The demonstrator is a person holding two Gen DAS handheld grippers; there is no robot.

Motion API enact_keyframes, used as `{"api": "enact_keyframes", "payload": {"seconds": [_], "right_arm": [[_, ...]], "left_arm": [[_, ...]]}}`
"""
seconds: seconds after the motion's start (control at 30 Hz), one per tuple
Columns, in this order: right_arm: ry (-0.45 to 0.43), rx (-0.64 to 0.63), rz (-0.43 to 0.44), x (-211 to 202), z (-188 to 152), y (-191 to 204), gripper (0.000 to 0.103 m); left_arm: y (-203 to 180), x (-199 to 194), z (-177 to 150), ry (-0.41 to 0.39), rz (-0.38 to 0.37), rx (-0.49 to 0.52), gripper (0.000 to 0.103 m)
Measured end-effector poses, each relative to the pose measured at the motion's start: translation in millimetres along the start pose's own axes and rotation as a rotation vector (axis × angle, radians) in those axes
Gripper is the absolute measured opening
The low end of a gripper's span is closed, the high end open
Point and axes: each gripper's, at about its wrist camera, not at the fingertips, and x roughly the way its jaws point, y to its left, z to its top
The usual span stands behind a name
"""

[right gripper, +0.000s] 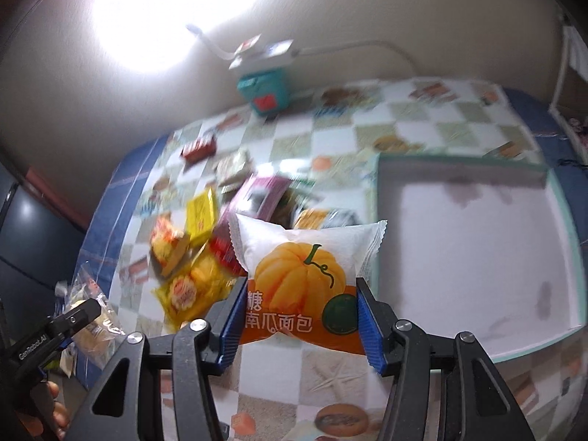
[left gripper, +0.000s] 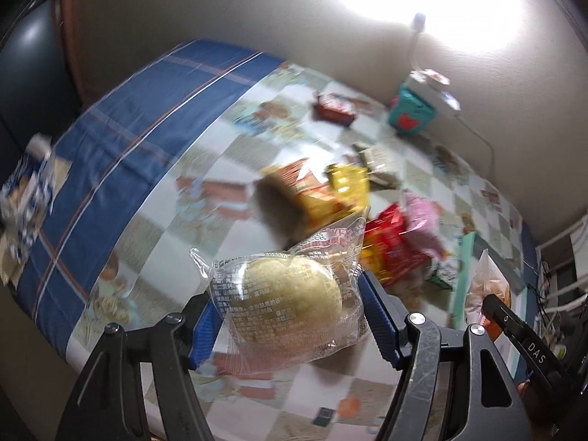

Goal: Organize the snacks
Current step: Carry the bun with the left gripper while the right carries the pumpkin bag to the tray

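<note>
Left wrist view. Nearest the lens: left gripper [left gripper: 290, 316], jaws pinching a clear-wrapped bun [left gripper: 290, 301] from both sides, blue pads pressed into the wrapper. Bun is held clear of the checked cloth [left gripper: 154, 235] on the surface. Snack pile [left gripper: 345, 213] lies at 1 o'clock from the bun, well apart: orange, yellow, red and pink packets, blurred. Red packet [left gripper: 334, 108] sits alone at 12 o'clock near the wall; teal box [left gripper: 413, 112] at 1 o'clock against the wall. Part of the other tool shows at 4 o'clock.

Right wrist view. Nearest the lens: right gripper [right gripper: 301, 319], jaws closed on the lower half of a pumpkin bread packet [right gripper: 305, 268], pads biting both side edges; packet upright, off the cloth. White tray [right gripper: 477, 257] with teal rim lies at 3 o'clock, just beside the packet, nothing visible in it. Pile at 10 o'clock.

Step in hand, by judgement: both items lifted, carry phase toward the tray.

Next move calls for: swing the right packet over the tray rim, lower, release; then bring the bun across. Soft goods, so keep the grip light.
</note>
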Motion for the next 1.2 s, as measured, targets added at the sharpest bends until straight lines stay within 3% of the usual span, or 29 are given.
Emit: {"api": "enact_keyframes", "payload": {"seconds": [0.3,0.6,0.87,1.2], "right_arm": [[-0.083,0.090,-0.051,-28,30,-32,0.058],[-0.115,0.164,-0.106,-28,44,-65,0.058],[-0.100,0.248,-0.167,-18,46,-112,0.058],[-0.095,0.332,-0.239,-11,48,-169,0.058]], "left_arm": [[-80,-15,25,-0.046,-0.046,0.126,0.072],[-153,-8,36,-0.067,-0.085,0.202,0.072],[-225,20,23,-0.032,-0.138,0.280,0.072],[-282,59,-2,-0.004,-0.141,0.367,0.072]]}}
